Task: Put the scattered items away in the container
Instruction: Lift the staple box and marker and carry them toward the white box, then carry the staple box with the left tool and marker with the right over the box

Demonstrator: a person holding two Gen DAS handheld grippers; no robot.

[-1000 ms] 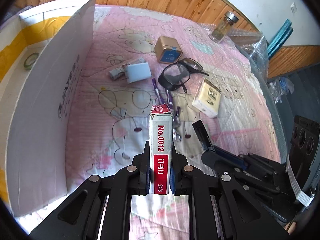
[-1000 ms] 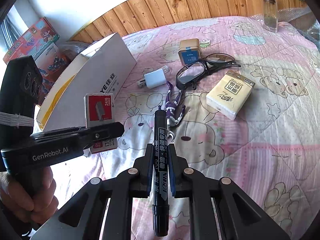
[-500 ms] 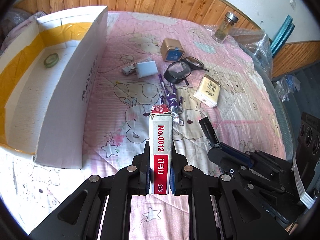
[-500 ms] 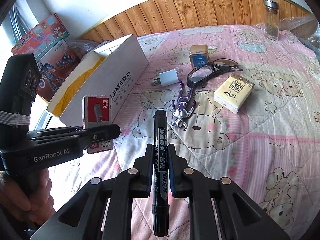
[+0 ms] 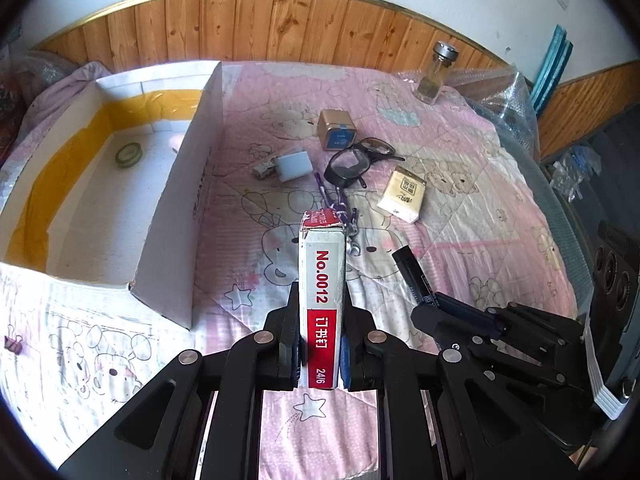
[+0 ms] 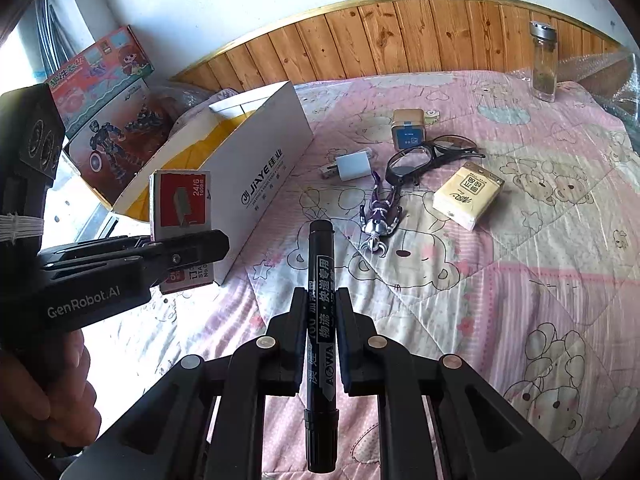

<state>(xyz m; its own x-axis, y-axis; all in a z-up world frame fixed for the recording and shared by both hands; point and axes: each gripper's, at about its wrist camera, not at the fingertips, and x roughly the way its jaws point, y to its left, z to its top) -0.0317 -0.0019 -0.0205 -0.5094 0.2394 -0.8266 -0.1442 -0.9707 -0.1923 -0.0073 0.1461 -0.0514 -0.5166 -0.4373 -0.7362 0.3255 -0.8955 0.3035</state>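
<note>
In box (image 5: 176,208): tape roll (image 5: 129,155); we grip staple box (image 5: 322,280) in left gripper (image 5: 320,344), marker (image 6: 320,304) in right gripper (image 6: 322,344); beside box: charger (image 5: 294,165), glasses (image 5: 358,160), tissues (image 5: 404,195) remain

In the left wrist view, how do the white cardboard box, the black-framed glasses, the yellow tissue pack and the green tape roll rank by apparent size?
1. White cardboard box
2. Black-framed glasses
3. Yellow tissue pack, close to the glasses, so unsure
4. Green tape roll
</note>
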